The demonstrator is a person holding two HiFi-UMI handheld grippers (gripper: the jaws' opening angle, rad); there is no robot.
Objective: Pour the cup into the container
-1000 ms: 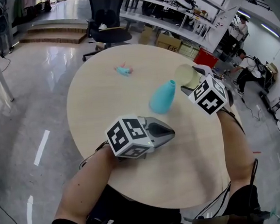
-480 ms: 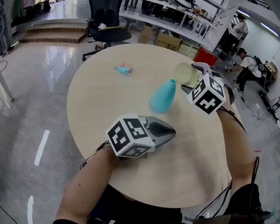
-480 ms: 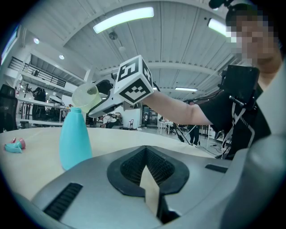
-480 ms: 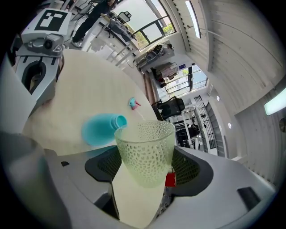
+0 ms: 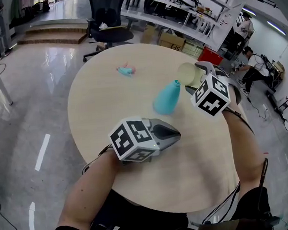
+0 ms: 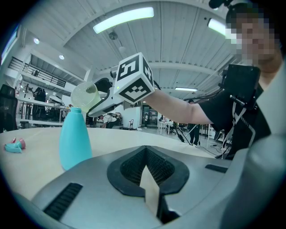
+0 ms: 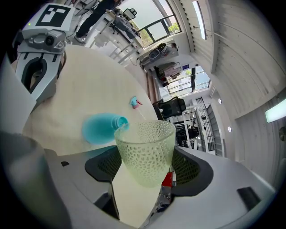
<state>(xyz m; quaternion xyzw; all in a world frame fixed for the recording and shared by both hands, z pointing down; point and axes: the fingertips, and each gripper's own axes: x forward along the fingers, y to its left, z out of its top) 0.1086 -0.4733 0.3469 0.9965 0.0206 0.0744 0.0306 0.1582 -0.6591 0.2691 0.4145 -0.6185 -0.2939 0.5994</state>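
The right gripper (image 7: pixel 145 167) clamps the cup (image 7: pixel 145 150) by its lower part between black ribbed pads. The cup is clear and pale green, its wall dimpled all over like honeycomb, wide at the rim and tapering to the base. The bottle (image 5: pixel 166 98) is smooth matt teal, a broad body narrowing to a small open neck, and stands upright on the round, pale wood table (image 5: pixel 103 105). The left gripper (image 6: pixel 145 154) sits low over the near part of the table, apart from the bottle, its grey jaws closed on each other with nothing between them.

The right gripper view gives the cup's texture and puts its rim right beside the bottle's neck, but not its height. The left gripper view, from the side, shows the cup tipped and held in the air just over the neck; whether they touch cannot be told. It also shows the right gripper's cube (image 6: pixel 134 79), white with black squares. A small pink and teal thing (image 5: pixel 126 70) lies on the far side of the table, well apart from the bottle
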